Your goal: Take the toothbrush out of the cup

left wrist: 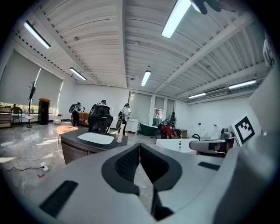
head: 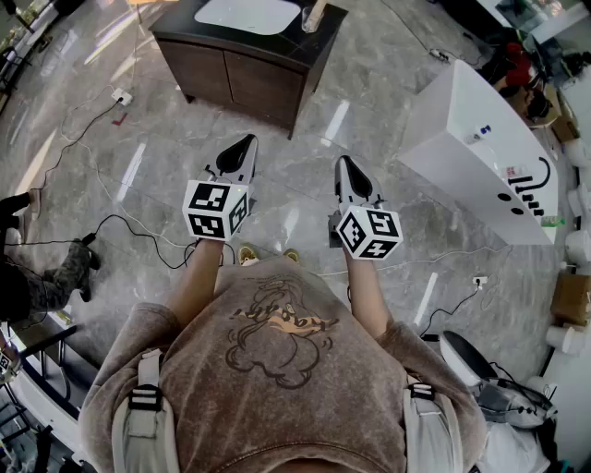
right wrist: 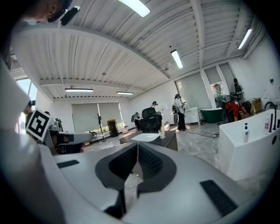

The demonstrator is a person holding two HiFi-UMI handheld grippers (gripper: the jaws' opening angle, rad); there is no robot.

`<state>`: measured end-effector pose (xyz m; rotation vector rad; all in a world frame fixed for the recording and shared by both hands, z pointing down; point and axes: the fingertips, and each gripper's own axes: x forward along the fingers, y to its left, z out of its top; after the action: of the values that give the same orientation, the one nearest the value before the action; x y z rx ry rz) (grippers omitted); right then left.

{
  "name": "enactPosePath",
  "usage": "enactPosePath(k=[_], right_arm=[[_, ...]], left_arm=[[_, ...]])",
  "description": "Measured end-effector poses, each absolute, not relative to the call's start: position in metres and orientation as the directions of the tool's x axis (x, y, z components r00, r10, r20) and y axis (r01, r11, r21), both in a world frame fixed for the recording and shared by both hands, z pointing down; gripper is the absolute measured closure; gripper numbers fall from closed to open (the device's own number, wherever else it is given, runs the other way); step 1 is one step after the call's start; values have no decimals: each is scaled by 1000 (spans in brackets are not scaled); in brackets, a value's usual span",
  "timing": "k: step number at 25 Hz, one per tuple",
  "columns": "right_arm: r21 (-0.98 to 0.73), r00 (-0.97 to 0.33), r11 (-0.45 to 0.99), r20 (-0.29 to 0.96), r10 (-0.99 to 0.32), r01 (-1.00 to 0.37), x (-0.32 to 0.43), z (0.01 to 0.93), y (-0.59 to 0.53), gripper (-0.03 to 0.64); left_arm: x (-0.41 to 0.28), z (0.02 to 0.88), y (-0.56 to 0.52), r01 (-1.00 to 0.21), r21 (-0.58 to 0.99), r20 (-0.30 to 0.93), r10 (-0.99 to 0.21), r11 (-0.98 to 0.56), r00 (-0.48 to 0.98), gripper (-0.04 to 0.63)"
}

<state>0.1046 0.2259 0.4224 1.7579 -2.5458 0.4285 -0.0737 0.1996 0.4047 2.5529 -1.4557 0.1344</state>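
Observation:
A cup [head: 312, 17] with a toothbrush standing in it sits on the right end of a dark vanity [head: 231, 74], far ahead of me. The same cup [left wrist: 119, 133] shows small in the left gripper view, and the cup [right wrist: 162, 132] again in the right gripper view. My left gripper [head: 247, 140] and right gripper [head: 345, 159] are held side by side at waist height over the floor, well short of the vanity. The left gripper [left wrist: 139, 145] has its jaws together with nothing between them. The right gripper [right wrist: 137, 144] is shut and empty too.
A white basin [head: 247, 13] is set into the vanity top. A white bathtub [head: 471, 148] stands to the right. Cables [head: 120, 222] trail over the marble floor on the left, near a crouching person [head: 37, 277]. Several people stand far back in the hall.

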Motion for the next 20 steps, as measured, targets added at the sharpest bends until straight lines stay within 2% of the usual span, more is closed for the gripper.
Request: enactPosePath(k=[11, 20], right_arm=[[-219, -354, 314, 171, -920, -924, 94, 424, 224, 592], [-208, -303, 266, 177, -936, -941, 76, 432, 230, 592]], left_arm=[[-76, 406, 196, -842, 127, 183, -822, -524, 539, 578], [-104, 420, 191, -828, 124, 191, -805, -547, 561, 578]])
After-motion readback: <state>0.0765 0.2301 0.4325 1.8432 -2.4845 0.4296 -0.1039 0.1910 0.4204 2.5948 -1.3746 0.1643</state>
